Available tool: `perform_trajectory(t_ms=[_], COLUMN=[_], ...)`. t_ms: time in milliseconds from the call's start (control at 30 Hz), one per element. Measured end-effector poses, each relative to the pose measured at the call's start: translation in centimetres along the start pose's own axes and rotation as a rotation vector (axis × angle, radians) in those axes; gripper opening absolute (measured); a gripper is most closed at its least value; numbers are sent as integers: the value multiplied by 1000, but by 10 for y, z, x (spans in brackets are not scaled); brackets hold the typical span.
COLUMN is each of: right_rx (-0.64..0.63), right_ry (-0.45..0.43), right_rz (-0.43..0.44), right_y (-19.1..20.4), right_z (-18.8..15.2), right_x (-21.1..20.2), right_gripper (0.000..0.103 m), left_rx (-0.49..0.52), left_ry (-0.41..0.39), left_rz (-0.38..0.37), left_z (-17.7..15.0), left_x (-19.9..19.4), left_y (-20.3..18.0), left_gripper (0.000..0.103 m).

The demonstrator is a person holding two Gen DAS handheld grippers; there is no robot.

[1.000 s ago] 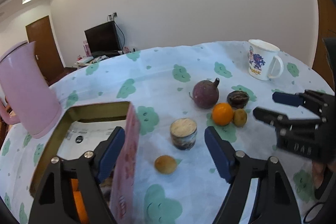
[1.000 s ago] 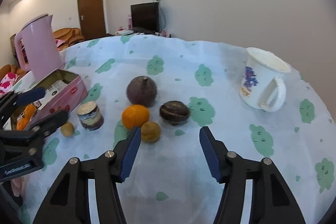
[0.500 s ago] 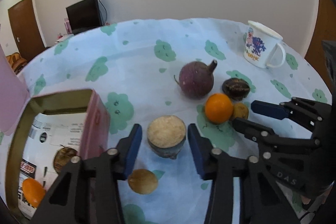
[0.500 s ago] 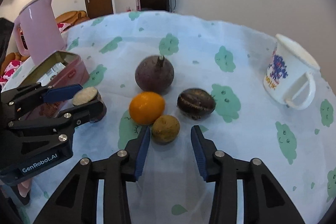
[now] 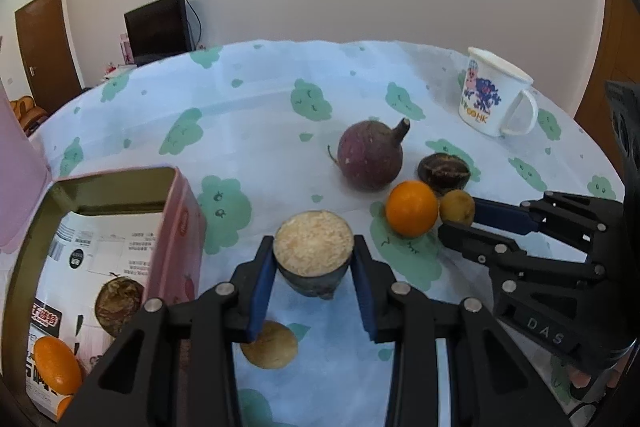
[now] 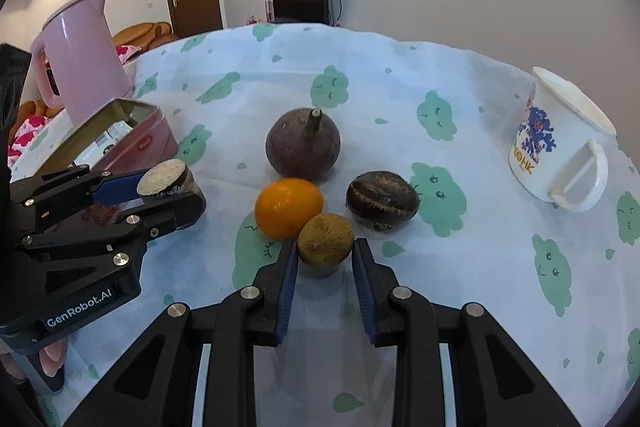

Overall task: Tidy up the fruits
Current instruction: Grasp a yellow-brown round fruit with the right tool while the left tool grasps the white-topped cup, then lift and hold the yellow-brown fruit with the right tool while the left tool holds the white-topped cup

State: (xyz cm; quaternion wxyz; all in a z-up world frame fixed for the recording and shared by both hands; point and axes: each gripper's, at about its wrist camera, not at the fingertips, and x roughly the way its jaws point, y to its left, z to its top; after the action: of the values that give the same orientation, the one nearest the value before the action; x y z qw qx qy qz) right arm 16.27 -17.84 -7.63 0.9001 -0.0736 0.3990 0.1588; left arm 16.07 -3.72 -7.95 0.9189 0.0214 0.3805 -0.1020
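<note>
- Both grippers have dropped toward the table and closed since the earlier frames, when each stood wide open above the fruit.
- Table [image 6: 400, 75]: a cloth with green prints, carrying everything below.
- Kettle [image 6: 80, 55]: pink, at the far left, just behind the tin.
- Tin [image 5: 176, 227]: open, pink-sided, near the left gripper; an orange, a dark round fruit and printed paper already lie inside.
- Mug [image 6: 560, 143]: white, well apart on the right, not involved.
- Left gripper [image 5: 314, 263]: jaws clenched on the cut fruit [image 5: 314, 247], a dark-skinned half with pale flesh facing up, just beside the tin wall.
- Right gripper [image 6: 325, 259]: jaws closed against the sides of the brown fruit [image 6: 325, 239], which touches the orange [image 6: 289, 207].
- Purple fruit [image 6: 303, 143]: the largest of the cluster, stem up, behind the orange.
- Dark fruit [image 6: 382, 199]: just right of the brown one, loose on the cloth.
- Small fruit [image 5: 270, 345]: tan, lying under the left gripper, not held.
- Step in hand, as I judge it: a double pick, both grasps just made, neither fruit plainly lifted.
- Next move likely calls for a straight lift of each, then carrying over the tin rim; the right side must rise cleanly so the orange is not nudged, and the cut half should stay level.
- Four loose fruits would remain on the cloth.
</note>
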Motion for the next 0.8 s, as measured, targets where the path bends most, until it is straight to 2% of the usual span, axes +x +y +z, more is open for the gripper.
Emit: perform_trajectory(t_ms=[800], right_rx=[0], right_ry=[-149], right_rz=[41], right_y=[-1], right_z=[-2], right_x=[-28], right_gripper=[30], left_rx=[-10], left_ry=[-153], left_rz=[64], left_z=[-2], left_x=[-28], left_y=[1], left_gripper=[38])
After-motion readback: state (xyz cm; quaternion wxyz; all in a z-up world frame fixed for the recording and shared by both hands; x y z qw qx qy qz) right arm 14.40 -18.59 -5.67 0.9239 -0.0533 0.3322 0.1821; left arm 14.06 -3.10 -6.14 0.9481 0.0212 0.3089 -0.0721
